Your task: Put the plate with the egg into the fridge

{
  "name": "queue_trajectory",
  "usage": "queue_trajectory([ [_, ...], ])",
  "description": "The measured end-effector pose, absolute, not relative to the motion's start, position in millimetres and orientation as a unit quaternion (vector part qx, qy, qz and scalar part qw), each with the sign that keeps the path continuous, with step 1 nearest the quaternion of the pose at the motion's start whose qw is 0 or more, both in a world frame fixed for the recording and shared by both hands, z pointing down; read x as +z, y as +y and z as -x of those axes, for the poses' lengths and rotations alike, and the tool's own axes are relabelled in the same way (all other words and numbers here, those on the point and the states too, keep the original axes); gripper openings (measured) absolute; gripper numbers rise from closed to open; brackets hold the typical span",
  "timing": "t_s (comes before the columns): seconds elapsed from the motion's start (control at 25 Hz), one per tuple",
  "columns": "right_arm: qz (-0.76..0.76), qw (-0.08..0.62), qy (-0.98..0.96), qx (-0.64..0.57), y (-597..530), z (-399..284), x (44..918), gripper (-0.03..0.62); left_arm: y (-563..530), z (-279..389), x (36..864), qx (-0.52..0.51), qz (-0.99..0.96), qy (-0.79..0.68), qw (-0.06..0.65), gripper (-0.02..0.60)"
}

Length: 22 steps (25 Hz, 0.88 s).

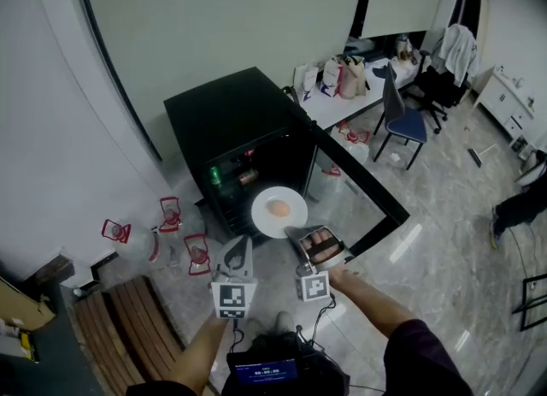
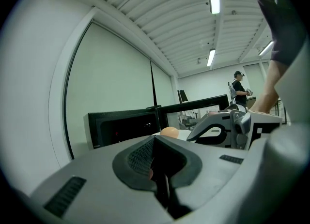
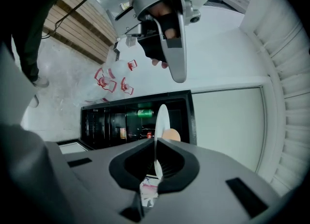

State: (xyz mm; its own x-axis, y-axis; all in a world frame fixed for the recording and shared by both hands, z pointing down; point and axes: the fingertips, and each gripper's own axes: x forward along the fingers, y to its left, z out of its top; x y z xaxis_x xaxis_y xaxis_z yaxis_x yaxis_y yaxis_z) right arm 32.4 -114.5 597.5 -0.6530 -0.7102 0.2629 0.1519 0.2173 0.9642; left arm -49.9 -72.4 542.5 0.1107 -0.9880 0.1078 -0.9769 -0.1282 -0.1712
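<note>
The right gripper point(image 1: 296, 233), just below the centre of the head view, reached forward from a bare forearm point(image 1: 376, 300) that entered from the lower right. Its jaws were pinched on the near rim of the white plate point(image 1: 279, 212), which was held level in the air before the open front of the black fridge point(image 1: 222, 112). The egg point(image 1: 278, 208) sat near the plate's middle. In the right gripper view the plate point(image 3: 161, 119) ran edge-on out of the clamped jaws, with the egg point(image 3: 170, 134) just to its right. The left gripper point(image 1: 240, 245) hovered just left of the plate without touching it, pointing roughly level; in its own view the jaws were pressed together with nothing held, and the egg point(image 2: 169, 131) showed beyond them.

The fridge door point(image 1: 367, 182) stood swung open towards the right, and a green can point(image 1: 215, 176) lay on a shelf inside. The floor point(image 1: 444, 266) was pale glossy stone. Red-framed objects point(image 1: 170, 211) stood on it at the left, a wooden bench point(image 1: 128, 317) filled the lower left, and a white table point(image 1: 342, 99) with bags and a blue chair point(image 1: 406, 121) occupied the upper right
</note>
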Motion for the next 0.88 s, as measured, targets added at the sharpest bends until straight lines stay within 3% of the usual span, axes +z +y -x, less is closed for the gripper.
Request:
queue_trajectory([
  [0.44, -0.144, 0.388, -0.707, -0.573, -154.9, 15.9, 816.0, 0.018, -116.6, 82.5, 762.0, -0.128, 0.743, 0.656, -0.019, 0.009],
  [0.88, -0.076, 0.459, -0.730, -0.501, -293.8, 96.5, 1041.1, 0.018, -187.1, 133.0, 955.4, -0.127, 0.728, 0.674, -0.014, 0.009],
])
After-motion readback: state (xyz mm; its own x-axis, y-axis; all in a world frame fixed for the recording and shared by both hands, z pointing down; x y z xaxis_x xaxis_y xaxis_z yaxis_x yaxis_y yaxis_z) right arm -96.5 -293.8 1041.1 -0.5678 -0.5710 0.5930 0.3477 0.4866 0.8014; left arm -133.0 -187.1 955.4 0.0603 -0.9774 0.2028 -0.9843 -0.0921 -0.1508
